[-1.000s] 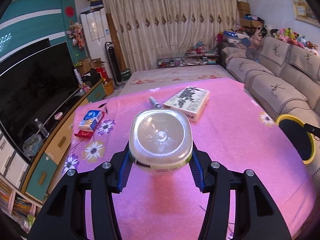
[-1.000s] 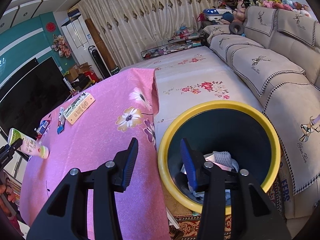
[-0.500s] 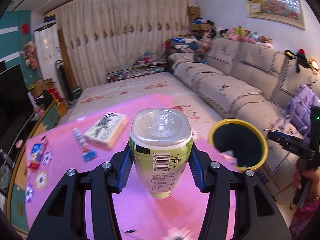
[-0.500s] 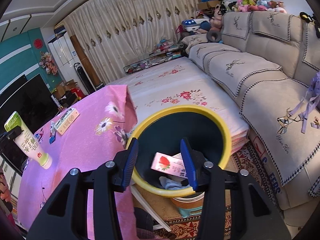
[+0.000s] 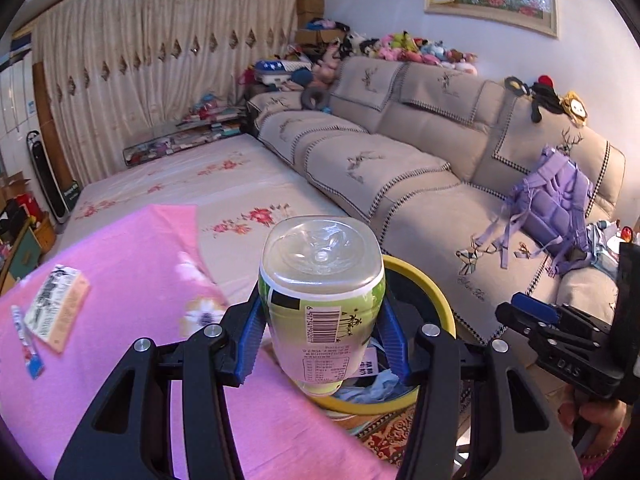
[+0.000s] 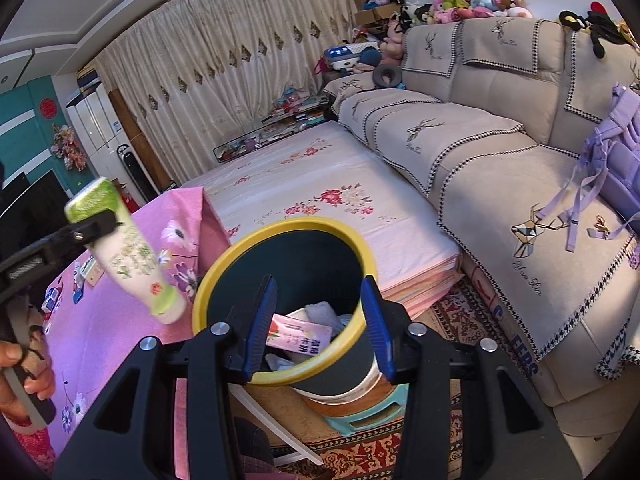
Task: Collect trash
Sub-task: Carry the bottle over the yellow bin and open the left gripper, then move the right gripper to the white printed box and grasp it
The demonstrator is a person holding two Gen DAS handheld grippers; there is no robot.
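My left gripper [image 5: 322,332] is shut on a clear plastic bottle [image 5: 320,300] with a green label. The bottle's base faces the camera and its neck points down. It hangs over the pink table's edge, just in front of the dark bin with a yellow rim [image 5: 426,284]. In the right wrist view the same bottle [image 6: 132,256] tilts neck-down to the left of the bin [image 6: 288,228], with the left gripper [image 6: 92,226] clamped on it. My right gripper [image 6: 318,320] is open above the bin's near rim, with nothing in it. A pink carton [image 6: 300,334] and crumpled paper lie inside the bin.
The bin stands on a teal stool [image 6: 360,416] beside the pink floral tablecloth [image 5: 120,280]. A flat box [image 5: 56,308] and a tube [image 5: 24,336] lie on the table. Beyond are a low floral-sheeted bed [image 6: 320,184], a beige sofa [image 5: 400,168] and a purple backpack [image 5: 556,200].
The left gripper has swung right with the bottle, from the middle of the table to its edge by the bin. The right gripper has drawn back, so the bin sits centred under it.
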